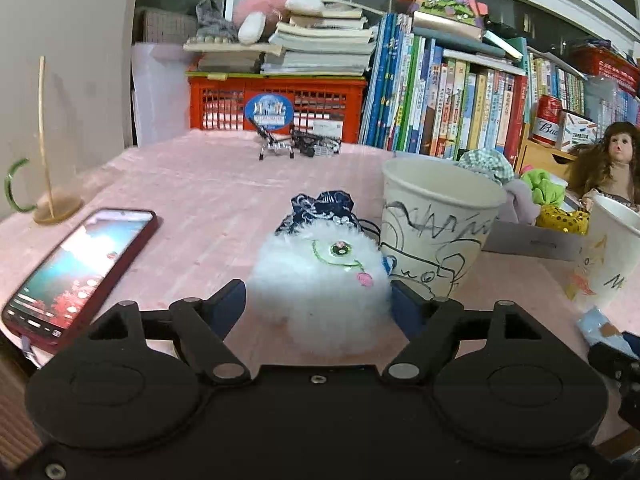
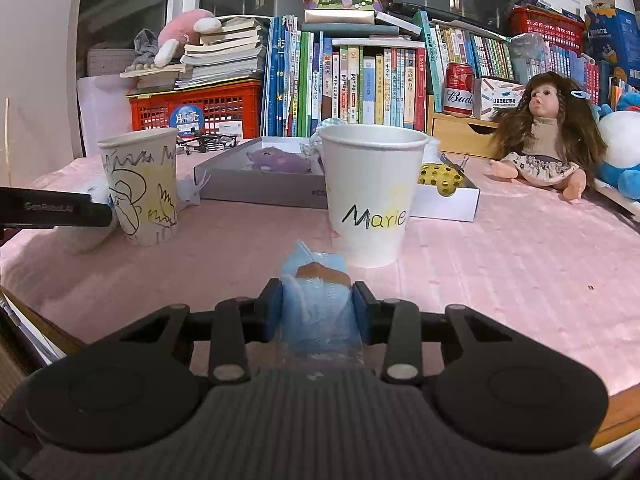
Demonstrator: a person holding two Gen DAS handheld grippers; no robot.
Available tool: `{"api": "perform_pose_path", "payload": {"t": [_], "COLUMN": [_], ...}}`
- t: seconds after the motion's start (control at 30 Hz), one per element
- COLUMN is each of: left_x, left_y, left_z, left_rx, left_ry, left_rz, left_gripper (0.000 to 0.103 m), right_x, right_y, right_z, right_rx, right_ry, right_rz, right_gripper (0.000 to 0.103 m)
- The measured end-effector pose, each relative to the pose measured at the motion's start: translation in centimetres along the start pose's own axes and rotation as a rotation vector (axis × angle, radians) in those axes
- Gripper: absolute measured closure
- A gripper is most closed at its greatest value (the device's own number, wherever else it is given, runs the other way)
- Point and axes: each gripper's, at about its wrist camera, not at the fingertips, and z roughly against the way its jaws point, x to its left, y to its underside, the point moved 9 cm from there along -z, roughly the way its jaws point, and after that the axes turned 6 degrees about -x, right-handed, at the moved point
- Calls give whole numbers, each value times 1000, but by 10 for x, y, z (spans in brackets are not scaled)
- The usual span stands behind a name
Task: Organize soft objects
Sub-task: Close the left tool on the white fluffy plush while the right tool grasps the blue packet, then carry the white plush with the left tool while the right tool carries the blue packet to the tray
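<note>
A fluffy white pom-pom [image 1: 320,280] with an embroidered face lies on the pink tablecloth between the fingers of my left gripper [image 1: 316,300]. The pads stand at its sides without squeezing it, so the gripper is open. A dark blue patterned pouch [image 1: 322,208] sits just behind the pom-pom. My right gripper [image 2: 316,300] is shut on a light blue soft packet [image 2: 316,276], which sits low over the cloth in front of the paper cup marked "Marie" [image 2: 372,192]. A second paper cup with scribbled drawings [image 1: 436,220] stands to the right of the pom-pom.
A phone [image 1: 80,272] with its screen lit lies at the left. A grey shallow box [image 2: 260,190] behind the cups holds a purple plush [image 2: 276,160] and a yellow sequined toy [image 2: 440,178]. A doll [image 2: 548,136] sits at the right; books and a red crate line the back.
</note>
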Motion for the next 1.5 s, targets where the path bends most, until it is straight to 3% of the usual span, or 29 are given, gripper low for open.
{"api": "perform_pose_path", "payload": {"t": [0.2,0.3,0.6,0.8,1.0,1.3,1.5], "left_x": [5,6,4,12,13,-2,-16], "left_y": [2,3,-8,-27,-47,-95,-129], "left_z": [-13,-14,4,14,21,19,12], "left_rx": [3,7,-44,-74,-102,-140,-137], "left_ry": [-2,18,-5,-51,-45,29,84], "left_rz": [23,44,3,-11,-34,-67,-81], "left_gripper": [27,35,37,37,37,37,36], "right_x": [1,1,-1,-5,-19,-54,-87], "right_y": [0,0,-7,-19,-36,-73,-96], "right_z": [-1,-1,0,9,30,50,38], "right_rx": [1,1,-6,-35,-85,-158,-156], "right_ry": [3,4,-1,15,43,105,139], "right_rz": [1,4,5,16,6,-35,-96], "right_gripper": [60,60,60,61,61,61,61]}}
